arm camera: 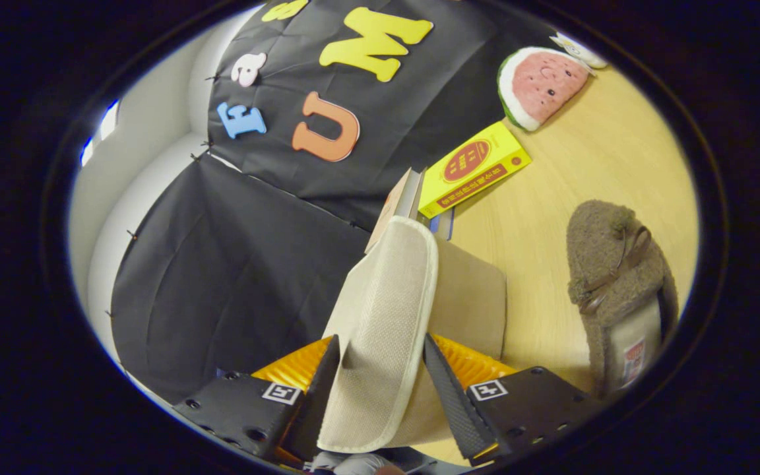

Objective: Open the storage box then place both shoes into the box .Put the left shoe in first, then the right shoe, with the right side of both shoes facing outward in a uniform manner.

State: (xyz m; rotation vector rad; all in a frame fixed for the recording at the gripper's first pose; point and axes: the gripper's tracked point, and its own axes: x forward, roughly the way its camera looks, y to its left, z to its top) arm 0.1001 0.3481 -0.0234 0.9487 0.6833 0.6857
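A beige slipper [386, 330] is clamped between the fingers of the hand-held gripper [380, 382], its woven sole turned toward the camera and its toe end pointing away, lifted off the wooden tabletop [551, 218]. Both fingers press on its sides. To the right, a second shoe, brown and fuzzy with a strap across the top [617, 284], lies on the tabletop, apart from the held one. Beyond the slipper stands a yellow box [472, 168] beside some upright books [403, 201]. Farther right rests a watermelon-slice plush [541, 82].
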